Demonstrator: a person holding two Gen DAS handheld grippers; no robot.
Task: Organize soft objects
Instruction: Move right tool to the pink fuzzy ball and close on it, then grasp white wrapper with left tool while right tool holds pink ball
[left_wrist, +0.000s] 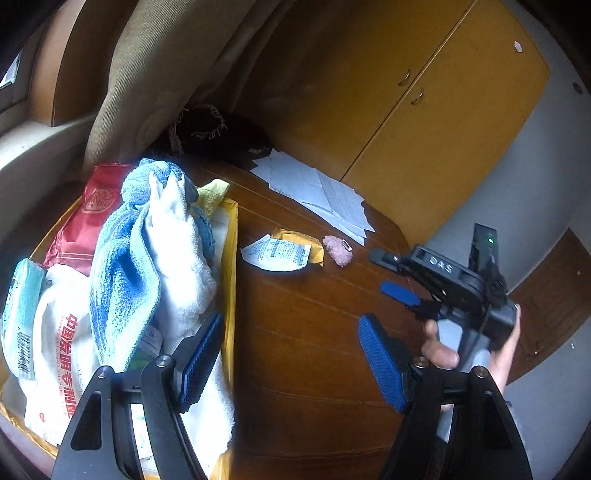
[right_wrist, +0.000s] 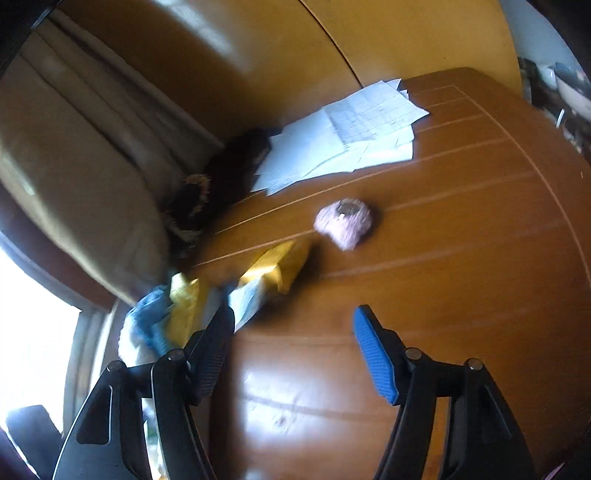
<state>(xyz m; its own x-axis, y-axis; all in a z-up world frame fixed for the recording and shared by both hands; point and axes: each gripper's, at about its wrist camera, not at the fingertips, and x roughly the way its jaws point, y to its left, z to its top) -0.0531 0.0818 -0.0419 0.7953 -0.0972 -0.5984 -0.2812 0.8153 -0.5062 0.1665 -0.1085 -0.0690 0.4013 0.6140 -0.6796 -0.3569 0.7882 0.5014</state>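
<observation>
Nearest in the left wrist view, left gripper (left_wrist: 291, 365) spread wide with nothing between its blue pads, one pad over the edge of the yellow box (left_wrist: 229, 266), the other above bare wooden table (left_wrist: 303, 325). Just beyond the left pad, a white towel (left_wrist: 181, 266) and a blue towel (left_wrist: 122, 273) heaped together in the box, draped over its contents and spilling down the near side. Beside them in the box, a white printed bag (left_wrist: 61, 365) with red lettering, a teal packet (left_wrist: 22, 317) at the far left, a red pouch (left_wrist: 86, 221) behind, and a corner of yellow cloth (left_wrist: 212, 192) past the towels.

To the right, right gripper (left_wrist: 388, 271) held in a hand (left_wrist: 476, 350), jaws apart and empty; same reading in its own view (right_wrist: 291, 350), over bare table.

Farther out on the table, a crumpled white and yellow packet (left_wrist: 282, 251), and just beside it a small pink fluffy object (left_wrist: 338, 251) with a metal clip, lying loose on the wood, clear of both grippers. Blurred in the right wrist view, the same pink object (right_wrist: 343, 221) ahead of the open fingers.

Beyond, a loose sheaf of white papers (left_wrist: 321, 192), a dark fringed cloth (left_wrist: 218, 136) against the beige curtain (left_wrist: 155, 74), and yellow cabinet doors (left_wrist: 424, 110) at the back.
</observation>
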